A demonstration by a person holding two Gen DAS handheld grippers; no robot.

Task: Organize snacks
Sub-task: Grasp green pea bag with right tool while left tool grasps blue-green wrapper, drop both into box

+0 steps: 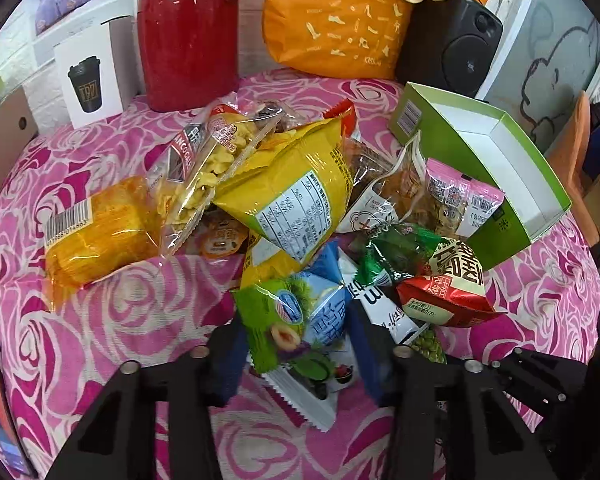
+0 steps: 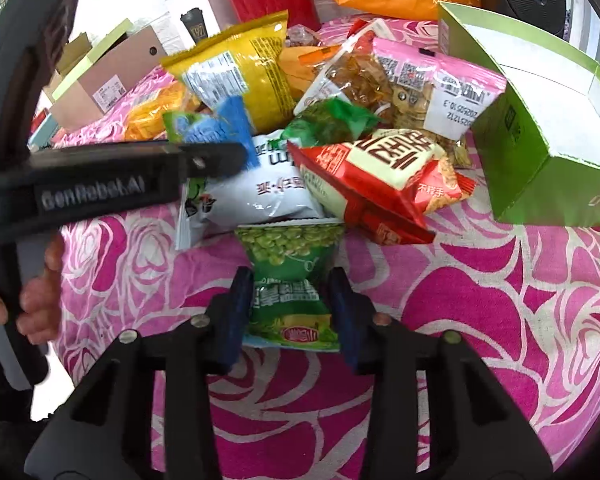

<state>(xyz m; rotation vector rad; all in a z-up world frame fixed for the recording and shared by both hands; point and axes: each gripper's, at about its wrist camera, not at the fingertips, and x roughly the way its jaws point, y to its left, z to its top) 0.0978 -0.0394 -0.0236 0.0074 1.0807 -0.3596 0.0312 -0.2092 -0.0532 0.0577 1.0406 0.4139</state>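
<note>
- A big heap of snack bags sits on a table with a pink rose cloth (image 2: 480, 320).
- The right gripper (image 2: 288, 308) has its two blue fingers squeezed in on a green pea bag (image 2: 290, 276). The bag is pinched thin at its middle, between the fingers.
- The pea bag is at the near edge of the heap, just in front of a white bag (image 2: 260, 188).
- The left gripper (image 1: 296, 344) is open about as wide as a small bag. A green fruit bag (image 1: 278, 328) and a blue bag (image 1: 324, 300) are between its fingers. I cannot tell if the fingers are pressing on them.
- From the right side you can see the left gripper reach across the heap, with a hand (image 2: 40, 292) on its handle.
- A red and cream bag (image 2: 380, 172) lies just right of the white bag.
- A big yellow bag (image 1: 292, 192) is on top, in the middle of the heap.
- A pink bag (image 2: 440, 80) leans by the green box (image 1: 496, 168). The box is open at the right of the heap, and the part of its inside that shows is white and bare.
- Behind the heap stand a red jug (image 1: 188, 28), an orange cloth bag (image 1: 340, 20) and a black speaker (image 1: 456, 44).
</note>
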